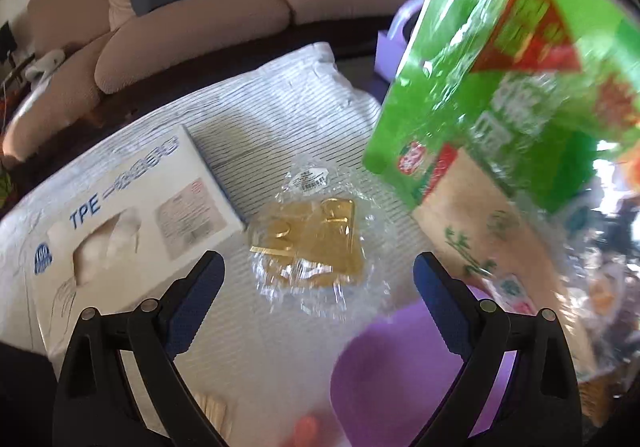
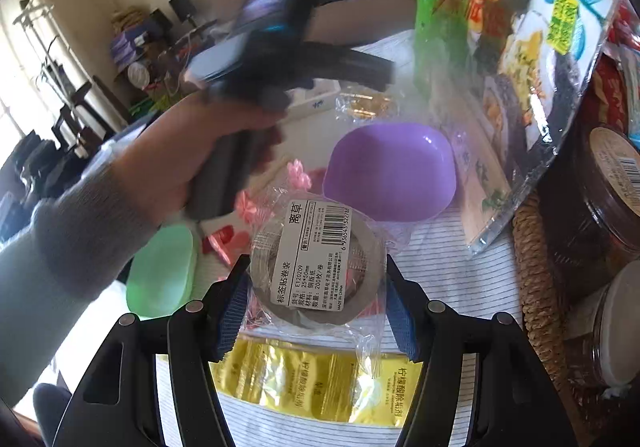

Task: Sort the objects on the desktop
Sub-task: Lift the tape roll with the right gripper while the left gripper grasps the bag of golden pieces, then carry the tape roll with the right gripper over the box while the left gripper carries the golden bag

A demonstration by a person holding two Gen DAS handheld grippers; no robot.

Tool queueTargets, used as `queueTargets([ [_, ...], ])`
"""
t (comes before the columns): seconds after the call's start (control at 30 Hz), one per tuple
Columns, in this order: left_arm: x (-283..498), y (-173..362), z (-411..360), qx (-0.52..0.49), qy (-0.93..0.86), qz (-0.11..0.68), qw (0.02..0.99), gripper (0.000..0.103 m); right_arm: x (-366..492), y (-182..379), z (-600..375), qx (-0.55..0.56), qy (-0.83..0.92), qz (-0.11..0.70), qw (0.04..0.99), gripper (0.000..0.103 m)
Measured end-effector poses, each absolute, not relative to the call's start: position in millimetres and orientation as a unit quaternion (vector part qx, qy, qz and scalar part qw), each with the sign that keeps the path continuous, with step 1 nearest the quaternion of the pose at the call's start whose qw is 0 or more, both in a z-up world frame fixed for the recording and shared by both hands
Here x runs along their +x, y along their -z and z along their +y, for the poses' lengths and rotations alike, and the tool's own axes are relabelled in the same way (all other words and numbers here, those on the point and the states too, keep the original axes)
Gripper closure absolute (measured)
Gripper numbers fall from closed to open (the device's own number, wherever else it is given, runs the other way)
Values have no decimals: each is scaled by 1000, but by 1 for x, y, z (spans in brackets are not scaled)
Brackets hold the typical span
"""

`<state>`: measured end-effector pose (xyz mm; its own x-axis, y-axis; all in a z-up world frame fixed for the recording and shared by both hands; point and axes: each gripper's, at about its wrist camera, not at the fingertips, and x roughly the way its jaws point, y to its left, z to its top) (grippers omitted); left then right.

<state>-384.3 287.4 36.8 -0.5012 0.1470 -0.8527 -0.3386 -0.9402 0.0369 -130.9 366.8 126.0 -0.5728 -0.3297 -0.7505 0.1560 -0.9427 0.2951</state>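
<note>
The desk [image 2: 460, 247], covered by a white cloth with thin dark stripes, carries many things that lie mixed together, so I judge the sorting to be near its beginning.

The largest thing is a big shiny plastic food bag [image 2: 516, 59] with green and printed panels, which stands tilted at the right side, leaning over the other things. Next comes a flat white cardboard box printed "TPE" [image 1: 132, 215], lying at the far left of the cloth. A purple plastic bowl [image 2: 390, 171] sits near the middle and looks empty, and a pale green oval plastic dish [image 2: 162, 273] sits to its left; these may be the containers for sorting, but I cannot be sure. A gold foil packet [image 2: 316, 379] lies flat, closest to the right camera. A clear plastic packet with gold-coloured contents [image 1: 310, 243] lies just beside the box. Small pink flower-shaped pieces [image 2: 298, 173] are scattered between the two dishes.

The right gripper [image 2: 316, 283] has its jaws on both sides of a roll of label stickers in a clear wrapper [image 2: 316, 259], pinching it, seemingly just above the desk. The left gripper [image 1: 318, 279] has its jaws spread wide, holding nothing, above the clear packet.
</note>
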Motion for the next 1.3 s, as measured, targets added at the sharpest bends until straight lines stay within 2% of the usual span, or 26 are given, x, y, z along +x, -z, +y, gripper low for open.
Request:
queueTargets([
  [0.03, -388, -31, 293, -480, -859, 111, 138, 8, -130, -124, 367, 442, 881, -96, 140, 39],
  [0.1, -395, -20, 301, -490, -852, 123, 138, 14, -130, -121, 369, 447, 877, -103, 143, 39],
  [0.13, -396, -17, 303, -489, -852, 131, 132, 25, -131, -120, 371, 449, 875, -108, 145, 39],
  [0.17, -396, -17, 304, -483, -856, 138, 124, 40, -132, -120, 372, 450, 874, -111, 147, 39],
  [0.2, -396, -17, 303, -481, -857, 138, 121, 45, -133, -121, 373, 449, 874, -112, 149, 39],
  [0.27, -394, -20, 298, -481, -859, 121, 128, 60, -131, -122, 374, 446, 875, -111, 151, 39],
  [0.37, -387, -31, 285, -478, -863, 91, 136, 73, -128, -121, 376, 444, 876, -115, 150, 39],
  [0.47, -371, -48, 262, -471, -869, 51, 145, 81, -127, -120, 377, 444, 876, -116, 148, 39],
  [0.67, -313, -100, 203, -449, -880, 11, 154, 83, -129, -131, 367, 425, 888, -113, 134, 39],
  [0.9, -225, -163, 125, -428, -890, -31, 153, 83, -120, -150, 335, 401, 906, -71, 116, 39],
  [1.3, -122, -231, -32, -402, -903, -96, 113, 83, -117, -176, 249, 388, 908, -49, 151, 39],
])
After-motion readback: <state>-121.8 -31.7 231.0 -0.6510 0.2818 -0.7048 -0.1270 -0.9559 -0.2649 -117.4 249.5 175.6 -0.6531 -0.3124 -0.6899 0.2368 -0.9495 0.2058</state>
